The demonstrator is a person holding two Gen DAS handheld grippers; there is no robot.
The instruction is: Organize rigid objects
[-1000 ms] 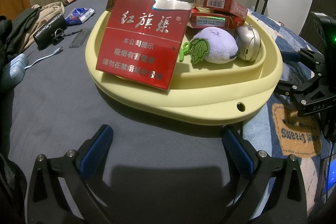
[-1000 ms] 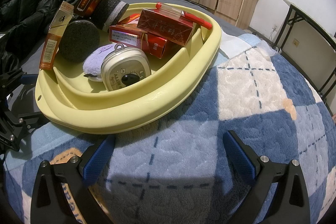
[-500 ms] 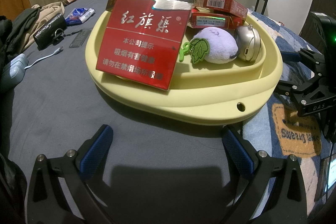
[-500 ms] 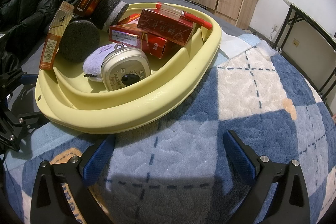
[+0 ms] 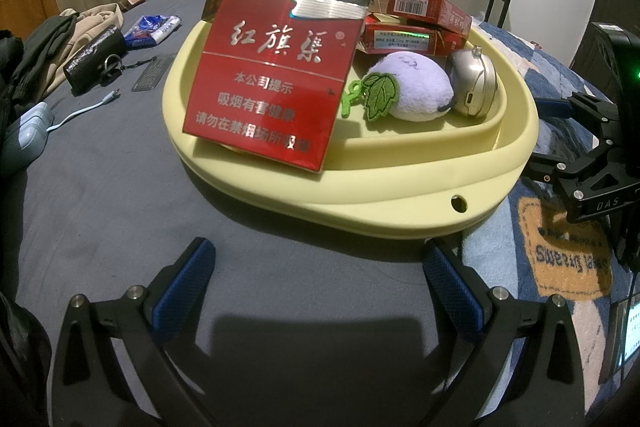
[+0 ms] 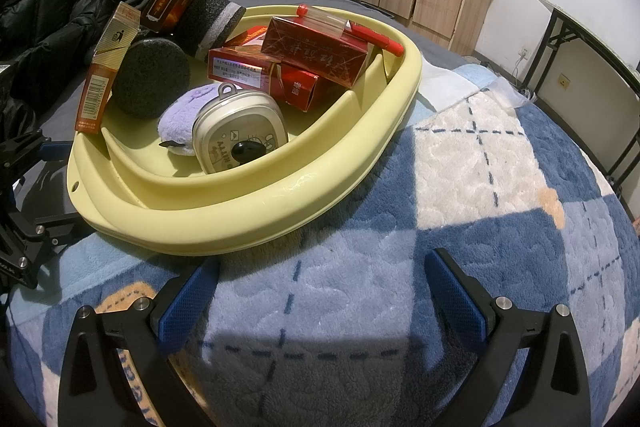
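Centrally, both views show a pale yellow basin (image 5: 400,203) on a bed, half on grey sheet, half on blue plaid blanket (image 6: 460,187). Inside: red cigarette packs (image 6: 316,57), one big pack (image 5: 272,83) leaning at frame centre-left, purple plush (image 5: 412,91), silver tin (image 6: 240,137), dark sponges (image 6: 152,79). Left gripper (image 5: 316,267) & right gripper (image 6: 322,283) sit at frame bottom, fingers wide apart, holding nothing.
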